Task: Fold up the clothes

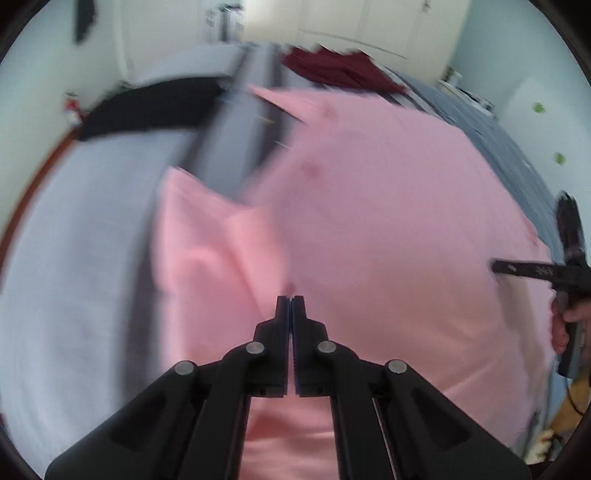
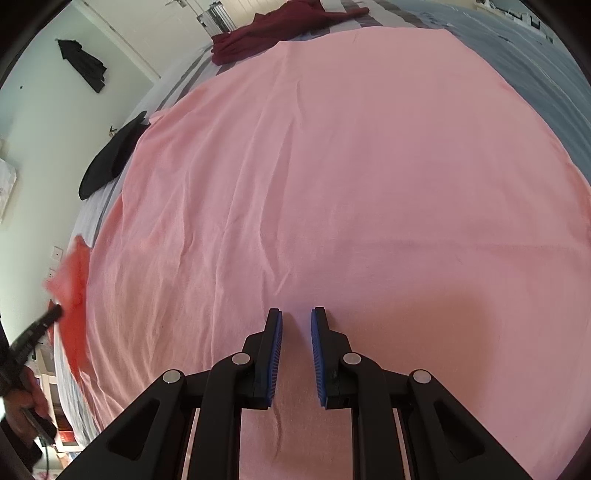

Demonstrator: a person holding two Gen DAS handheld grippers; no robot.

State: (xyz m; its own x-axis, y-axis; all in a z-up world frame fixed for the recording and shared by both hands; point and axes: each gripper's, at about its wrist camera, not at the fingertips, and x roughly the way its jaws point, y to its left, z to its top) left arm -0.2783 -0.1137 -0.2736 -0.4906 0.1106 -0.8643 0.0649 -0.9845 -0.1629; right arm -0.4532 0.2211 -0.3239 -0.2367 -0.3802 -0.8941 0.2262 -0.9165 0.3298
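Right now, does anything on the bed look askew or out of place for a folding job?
Mostly tidy. The pink shirt lies flat on the bed, but its left sleeve is bunched and creased rather than spread out. A maroon garment sits crumpled beyond the shirt, and a black one lies loose near the bed edge.

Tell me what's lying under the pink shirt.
The pink shirt lies on a striped grey bedsheet, visible only around its edges. Anything beneath the shirt's middle is covered and cannot be seen.
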